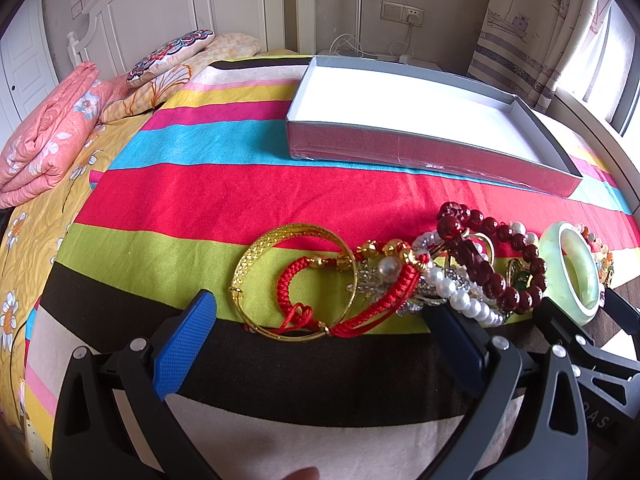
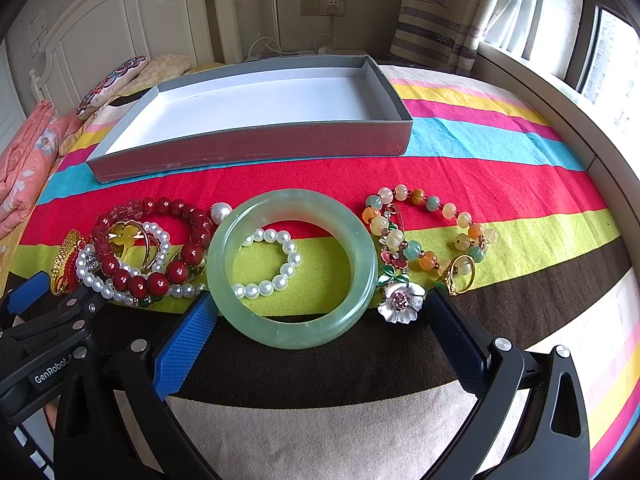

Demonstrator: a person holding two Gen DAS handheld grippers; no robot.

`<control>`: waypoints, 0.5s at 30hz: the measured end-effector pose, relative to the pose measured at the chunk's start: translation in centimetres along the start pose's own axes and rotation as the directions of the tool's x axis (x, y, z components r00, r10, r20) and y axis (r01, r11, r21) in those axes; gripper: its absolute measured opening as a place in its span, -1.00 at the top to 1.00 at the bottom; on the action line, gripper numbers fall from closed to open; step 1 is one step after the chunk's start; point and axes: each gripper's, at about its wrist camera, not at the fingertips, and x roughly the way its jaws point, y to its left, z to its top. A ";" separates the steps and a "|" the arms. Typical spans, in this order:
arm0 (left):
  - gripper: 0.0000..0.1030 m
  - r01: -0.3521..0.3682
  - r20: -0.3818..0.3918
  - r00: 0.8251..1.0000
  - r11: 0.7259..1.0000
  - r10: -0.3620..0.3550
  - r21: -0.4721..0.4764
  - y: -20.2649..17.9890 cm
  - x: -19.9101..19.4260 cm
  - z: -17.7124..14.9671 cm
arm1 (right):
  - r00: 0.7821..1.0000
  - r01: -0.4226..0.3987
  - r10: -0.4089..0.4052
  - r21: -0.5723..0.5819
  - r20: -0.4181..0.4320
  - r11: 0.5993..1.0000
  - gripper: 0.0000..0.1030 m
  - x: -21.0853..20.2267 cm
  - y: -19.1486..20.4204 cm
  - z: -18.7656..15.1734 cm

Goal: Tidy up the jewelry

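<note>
Both grippers, left [image 1: 320, 344] and right [image 2: 320, 340], gape empty; we find the jade bangle [image 2: 292, 268] lying flat just ahead between our right fingers.

1. Both pictures are bright with daylight.
2. The light comes from a window [image 2: 608, 76] far off to the right of the tool; its glass is washed out white.
3. Near things look sharp. The bed cover [image 2: 480, 168] shows strong colors.
4. The round lens bends straight lines, and the corners go black.
5. Shadows are soft and small.
</note>
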 end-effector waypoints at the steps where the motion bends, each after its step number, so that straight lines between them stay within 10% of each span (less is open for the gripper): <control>1: -0.96 0.000 0.000 1.000 1.000 0.000 0.000 0.0 0.0 0.0 | 1.000 0.001 -0.001 0.001 0.000 1.000 -0.91 0.0 0.0 0.0; 15: -0.96 0.000 0.000 1.000 1.000 0.000 0.000 0.0 0.0 0.0 | 0.978 -0.205 0.207 -0.056 0.024 0.977 -0.91 -2.2 -2.3 -1.5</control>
